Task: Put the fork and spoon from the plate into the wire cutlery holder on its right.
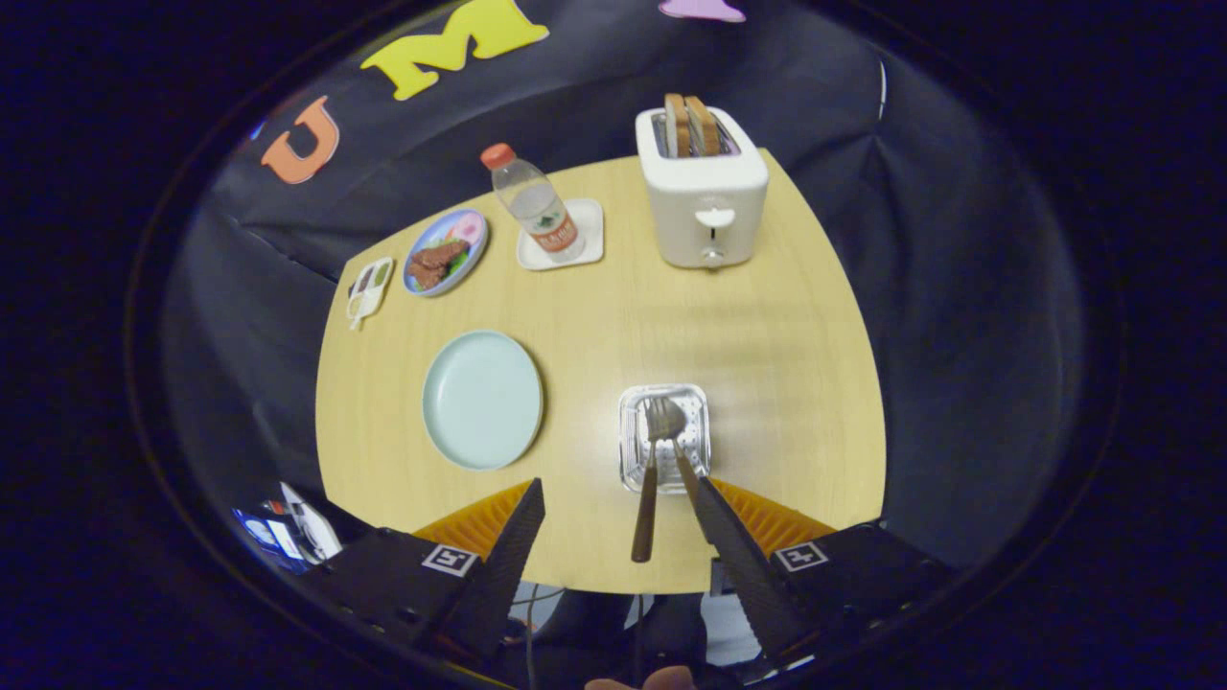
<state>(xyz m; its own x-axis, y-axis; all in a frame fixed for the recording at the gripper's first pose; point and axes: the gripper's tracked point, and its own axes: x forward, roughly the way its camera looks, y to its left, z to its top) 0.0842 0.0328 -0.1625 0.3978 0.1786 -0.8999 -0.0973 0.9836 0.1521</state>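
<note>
Fork (649, 479) and spoon (677, 443) both stand in the wire cutlery holder (628, 443), heads down in the basket, brown handles leaning toward your near table (786, 335) edge. Your gripper (621, 503) sits spread wide, holding nothing; the spoon handle runs beside the right finger (743, 561), contact unclear. Left of the holder, the pale green plate (482, 400) lies bare. Far side: toaster (702, 187), water bottle (533, 203).
</note>
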